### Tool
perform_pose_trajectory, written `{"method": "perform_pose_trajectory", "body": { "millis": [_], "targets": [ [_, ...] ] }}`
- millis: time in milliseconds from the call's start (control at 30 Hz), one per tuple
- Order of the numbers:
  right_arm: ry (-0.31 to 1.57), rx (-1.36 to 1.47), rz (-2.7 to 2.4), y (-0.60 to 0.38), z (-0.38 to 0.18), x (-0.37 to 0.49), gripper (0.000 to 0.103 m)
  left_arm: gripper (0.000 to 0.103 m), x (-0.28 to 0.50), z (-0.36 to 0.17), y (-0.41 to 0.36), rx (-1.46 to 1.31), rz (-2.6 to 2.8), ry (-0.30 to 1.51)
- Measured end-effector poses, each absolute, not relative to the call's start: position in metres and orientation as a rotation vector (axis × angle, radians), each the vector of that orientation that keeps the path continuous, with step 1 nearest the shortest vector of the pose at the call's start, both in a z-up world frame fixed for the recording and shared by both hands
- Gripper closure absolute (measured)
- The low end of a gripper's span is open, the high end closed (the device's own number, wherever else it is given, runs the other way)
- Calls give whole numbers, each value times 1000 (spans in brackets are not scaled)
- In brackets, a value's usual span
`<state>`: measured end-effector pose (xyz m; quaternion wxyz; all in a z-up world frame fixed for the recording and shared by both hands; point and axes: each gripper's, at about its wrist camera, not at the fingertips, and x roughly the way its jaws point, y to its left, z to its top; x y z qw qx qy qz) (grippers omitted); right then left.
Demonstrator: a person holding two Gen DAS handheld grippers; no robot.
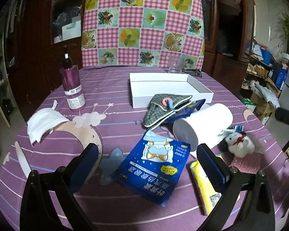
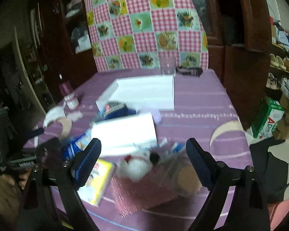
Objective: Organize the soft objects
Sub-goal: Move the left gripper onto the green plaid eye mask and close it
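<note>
Purple striped tablecloth [image 1: 109, 88] fills the view, an empty white box [image 1: 171, 88] toward the back. Just in front lies the white paper roll [image 1: 204, 123] on its side, beside a grey plaid pouch [image 1: 163, 107], then the blue sachet [image 1: 156, 165]. Small white plush toy [image 2: 136, 167] sits near the right gripper [image 2: 143, 154], jaws spread wide, empty. Left gripper [image 1: 147, 159] hangs spread too, above the sachet.

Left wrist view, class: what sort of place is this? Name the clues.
Probably a lived-in home room: a table under a purple striped cloth, dark wooden cabinets packed with belongings, and cluttered shelves of boxes and shoes.
</note>
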<state>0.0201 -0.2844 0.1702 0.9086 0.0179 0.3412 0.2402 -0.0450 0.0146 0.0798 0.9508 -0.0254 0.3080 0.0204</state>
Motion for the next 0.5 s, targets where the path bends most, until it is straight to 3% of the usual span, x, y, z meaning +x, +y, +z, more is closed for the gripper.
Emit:
{"method": "perform_pose_trajectory", "body": {
  "millis": [500],
  "targets": [
    [702, 181, 504, -252, 220, 79, 13, 0, 32, 151, -8, -112, -22, 639]
  ]
}}
